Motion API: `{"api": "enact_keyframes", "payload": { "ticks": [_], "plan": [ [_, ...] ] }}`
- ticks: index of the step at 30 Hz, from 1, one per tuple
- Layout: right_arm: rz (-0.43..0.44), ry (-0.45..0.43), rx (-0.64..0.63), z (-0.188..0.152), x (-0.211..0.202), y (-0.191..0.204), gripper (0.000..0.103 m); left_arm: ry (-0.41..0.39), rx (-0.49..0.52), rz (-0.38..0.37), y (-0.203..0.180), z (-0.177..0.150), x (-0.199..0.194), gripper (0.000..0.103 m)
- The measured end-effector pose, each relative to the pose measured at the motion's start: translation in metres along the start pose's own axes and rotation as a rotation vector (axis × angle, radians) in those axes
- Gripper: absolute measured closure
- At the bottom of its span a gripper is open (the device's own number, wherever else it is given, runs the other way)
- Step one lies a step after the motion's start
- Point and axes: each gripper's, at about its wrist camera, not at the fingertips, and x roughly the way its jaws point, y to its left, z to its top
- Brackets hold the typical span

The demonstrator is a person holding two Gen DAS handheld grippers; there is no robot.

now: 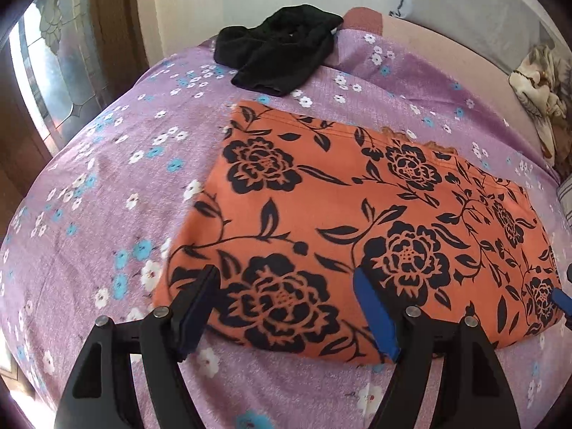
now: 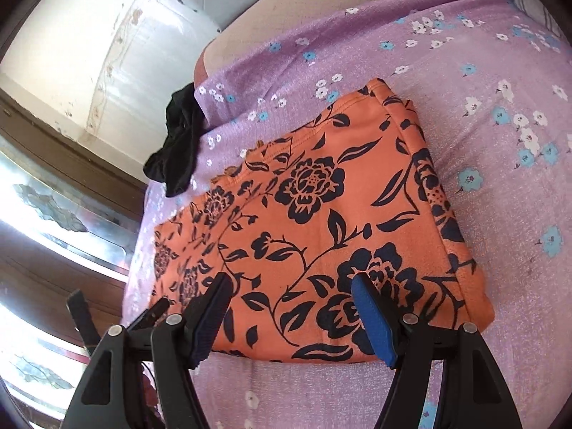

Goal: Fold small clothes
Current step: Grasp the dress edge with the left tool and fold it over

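Left wrist view: folded orange floral garment (image 1: 357, 221) flat on bed (image 1: 107, 186); black garment (image 1: 279, 53) set aside far, probably awaiting folding; left tongs (image 1: 286, 286) and right tongs (image 2: 291, 289) apart, empty.

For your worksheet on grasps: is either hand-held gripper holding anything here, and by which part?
Nothing is held. The left hand-held gripper and right hand-held gripper both stand open over the folded orange cloth.

Daylight came in from a patterned glass window (image 1: 46, 82) at the left, blown out to white glare in the right wrist view (image 2: 39, 211). The bedsheet (image 1: 107, 186) was evenly bright with soft, faint shadows. Both fisheye pictures bent strongly toward dark rounded corners. The orange cloth's (image 1: 357, 221) near-left edge looked slightly smeared; the far wall stayed soft.
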Motion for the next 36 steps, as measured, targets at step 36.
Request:
{"api": "enact_keyframes", "payload": {
  "ticks": [36],
  "plan": [
    [0.101, -0.165, 0.325, -0.018, 0.012, -0.062, 0.042, -0.054, -0.372, -0.339, 0.034, -0.002, 0.021, 0.045]
  ]
}}
